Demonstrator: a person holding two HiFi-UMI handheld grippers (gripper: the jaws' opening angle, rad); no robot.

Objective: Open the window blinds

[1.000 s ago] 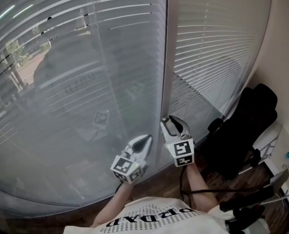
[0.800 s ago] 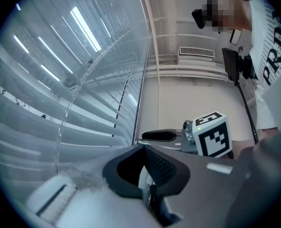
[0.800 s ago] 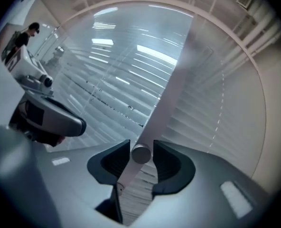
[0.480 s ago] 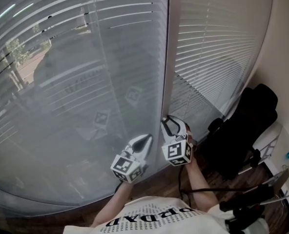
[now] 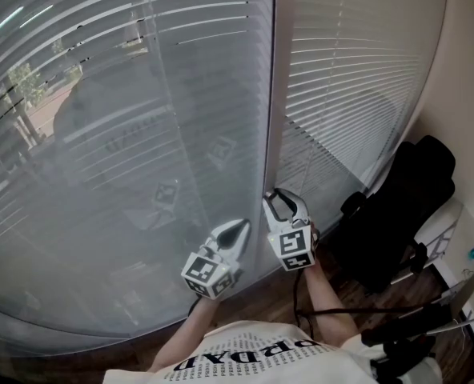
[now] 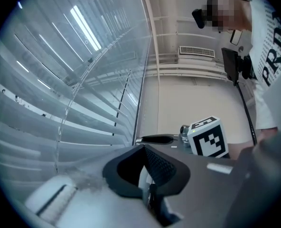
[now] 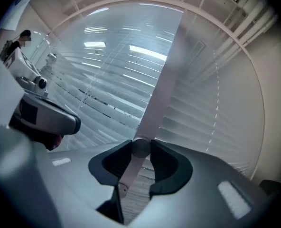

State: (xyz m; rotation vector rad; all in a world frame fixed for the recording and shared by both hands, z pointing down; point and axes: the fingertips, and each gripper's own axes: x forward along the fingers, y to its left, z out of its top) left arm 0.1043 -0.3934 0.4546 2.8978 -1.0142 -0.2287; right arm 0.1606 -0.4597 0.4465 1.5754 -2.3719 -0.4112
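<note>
Closed grey-white blinds [image 5: 141,134] cover two window panes on either side of a pale mullion [image 5: 271,94]. My right gripper [image 5: 279,199] points level at the foot of that mullion. In the right gripper view a pale wand [image 7: 133,167] with a rounded knob runs between the jaws of the right gripper [image 7: 140,151], and both pads press on it. Its upper part blends into the mullion [image 7: 166,70] behind it. Just to the left, my left gripper [image 5: 241,227] hovers near the slats with its pads together and nothing held, as the left gripper view shows [image 6: 147,175].
A black office chair [image 5: 401,214] stands at the right against a beige wall [image 5: 469,94]. Black cables [image 5: 357,314] trail over the wooden floor. A thin clear wand [image 6: 64,122] hangs before the left blind. The person's white shirt [image 5: 245,358] fills the bottom edge.
The right gripper has rolled slightly about its own axis, its marker cube shifting a little. The left gripper has stayed put. The slats look much the same.
</note>
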